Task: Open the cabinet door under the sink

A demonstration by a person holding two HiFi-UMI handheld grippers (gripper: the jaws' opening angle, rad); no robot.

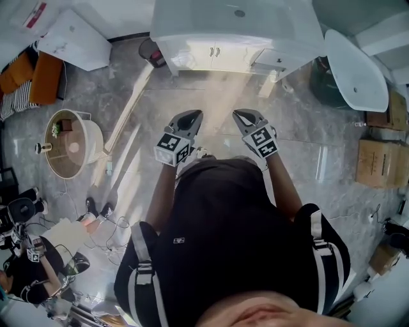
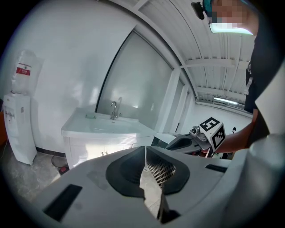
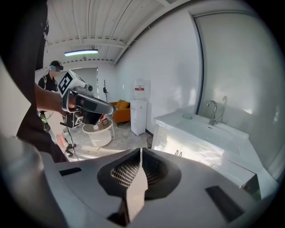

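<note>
Across grey floor [image 1: 192, 96], the cabinet door [image 1: 198, 56] looks light and rigid; I'd pinch its small handle [image 1: 211, 51], fingers currently pressed together, empty, on left gripper [image 1: 190, 117] and right gripper [image 1: 242, 117].

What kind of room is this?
Probably a bathroom showroom or test studio, not a home bathroom. There is a white sink cabinet with a tap, what looks like a loose bathtub, and stacked cardboard boxes.

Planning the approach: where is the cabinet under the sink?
Head view, top centre: the cabinet doors sit shut beneath the sink, right of the water dispenser.
</note>
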